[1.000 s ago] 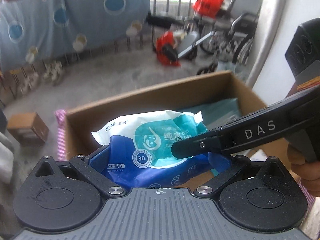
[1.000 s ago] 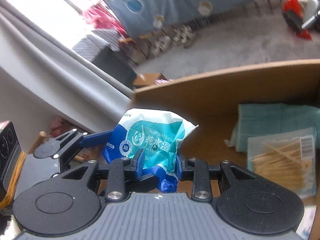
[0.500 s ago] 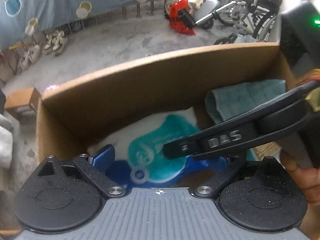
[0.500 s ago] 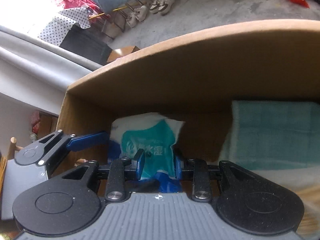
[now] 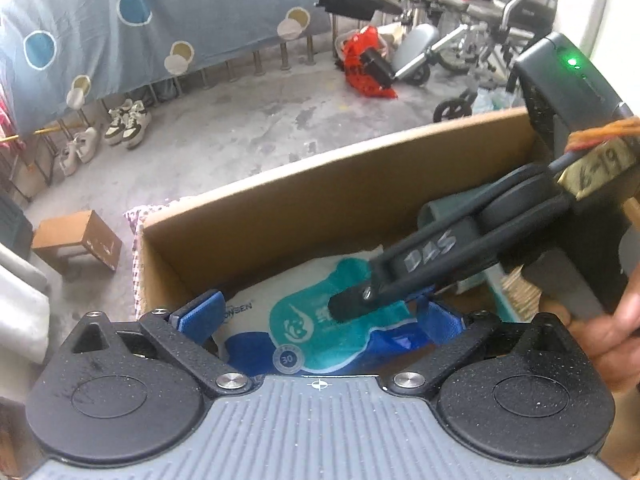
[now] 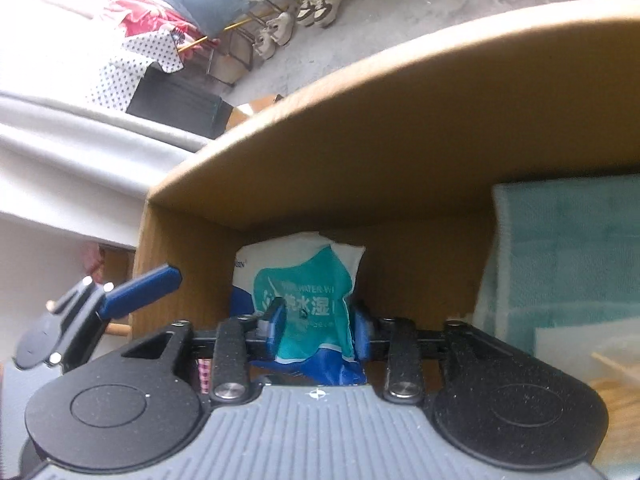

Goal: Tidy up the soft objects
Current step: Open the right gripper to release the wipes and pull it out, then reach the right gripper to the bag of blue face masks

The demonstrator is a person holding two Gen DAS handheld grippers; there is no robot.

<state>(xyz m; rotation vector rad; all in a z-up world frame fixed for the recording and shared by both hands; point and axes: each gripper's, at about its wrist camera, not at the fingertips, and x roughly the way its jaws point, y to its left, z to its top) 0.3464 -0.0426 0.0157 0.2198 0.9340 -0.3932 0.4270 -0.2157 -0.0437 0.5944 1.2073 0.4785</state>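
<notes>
A blue, teal and white wet wipes pack [image 5: 304, 322] lies low inside a cardboard box [image 5: 340, 196]. My right gripper [image 6: 316, 322] is shut on the pack [image 6: 304, 304] and holds it down near the box's left corner. My left gripper [image 5: 320, 320] is open, its blue pads spread at either side of the pack. In the left wrist view the right gripper's finger [image 5: 404, 276] crosses over the pack. In the right wrist view one left finger [image 6: 140, 292] sits at the box's left wall.
A teal folded towel [image 6: 568, 252] lies in the box at the right, with a clear bag of wooden sticks [image 6: 612, 396] in front of it. Beyond the box are a concrete floor, a small cardboard box [image 5: 78, 242], shoes and a wheelchair.
Both grippers have carried the wipes pack down from above the box rim into the box. The left gripper's pads have spread apart from the pack.
</notes>
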